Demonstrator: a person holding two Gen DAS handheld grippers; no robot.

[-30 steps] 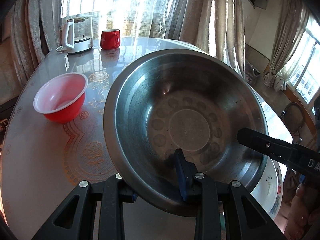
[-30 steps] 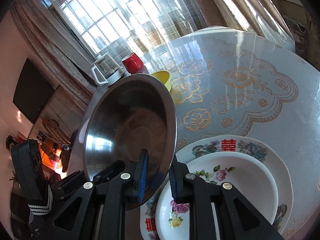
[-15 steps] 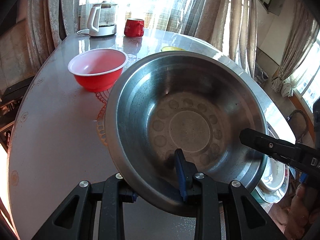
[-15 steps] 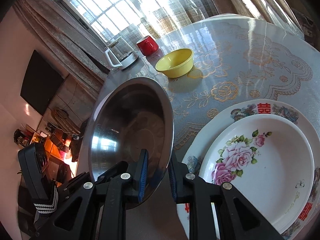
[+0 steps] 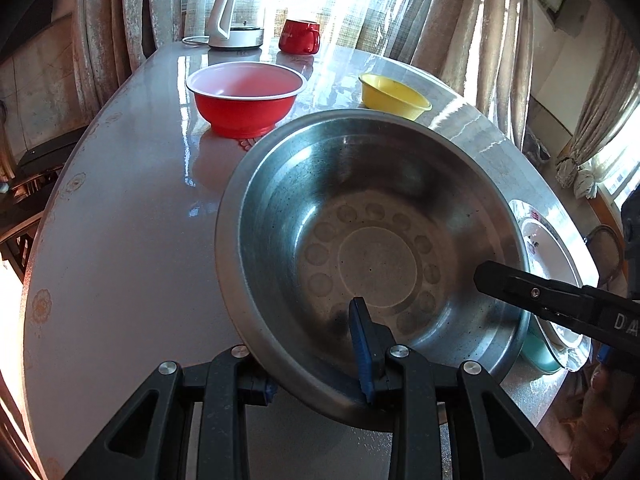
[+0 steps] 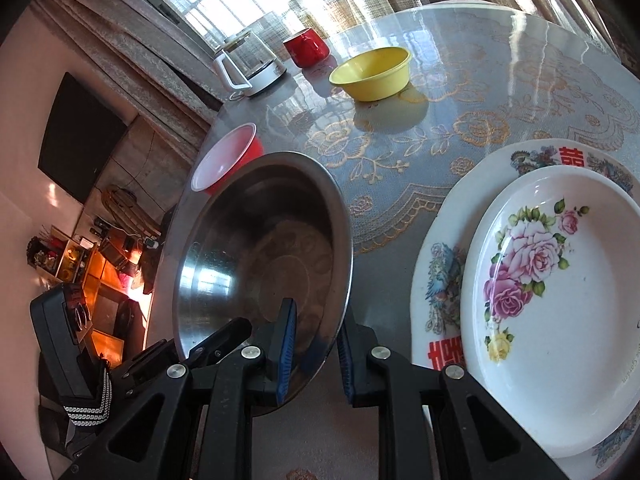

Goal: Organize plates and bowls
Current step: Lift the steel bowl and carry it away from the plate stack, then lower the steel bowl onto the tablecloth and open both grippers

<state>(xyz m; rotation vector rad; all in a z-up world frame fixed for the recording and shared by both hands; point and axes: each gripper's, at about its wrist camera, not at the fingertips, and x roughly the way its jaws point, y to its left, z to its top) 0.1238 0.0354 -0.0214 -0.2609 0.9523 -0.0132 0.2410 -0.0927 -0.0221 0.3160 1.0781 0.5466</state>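
A big steel bowl (image 5: 372, 248) hangs above the table, gripped at its rim from two sides. My left gripper (image 5: 316, 376) is shut on its near rim. My right gripper (image 6: 312, 352) is shut on its other rim, and its finger (image 5: 532, 292) reaches in from the right in the left wrist view. The steel bowl also shows in the right wrist view (image 6: 256, 256), tilted. A red bowl (image 5: 246, 96) and a yellow bowl (image 5: 394, 94) stand beyond it. A rose-patterned white dish (image 6: 560, 304) sits stacked on a larger decorated plate (image 6: 440, 264) at the right.
A glass kettle (image 5: 238, 20) and a red mug (image 5: 300, 35) stand at the far edge by the curtained window. The round table (image 5: 120, 240) has a lace-patterned cover (image 6: 460, 128). The stacked plates (image 5: 556, 248) lie near the table's right edge.
Both grippers have carried the steel bowl back and to the left, away from the stacked plates. The red and yellow bowls now show beyond it. Both grips have stayed shut.
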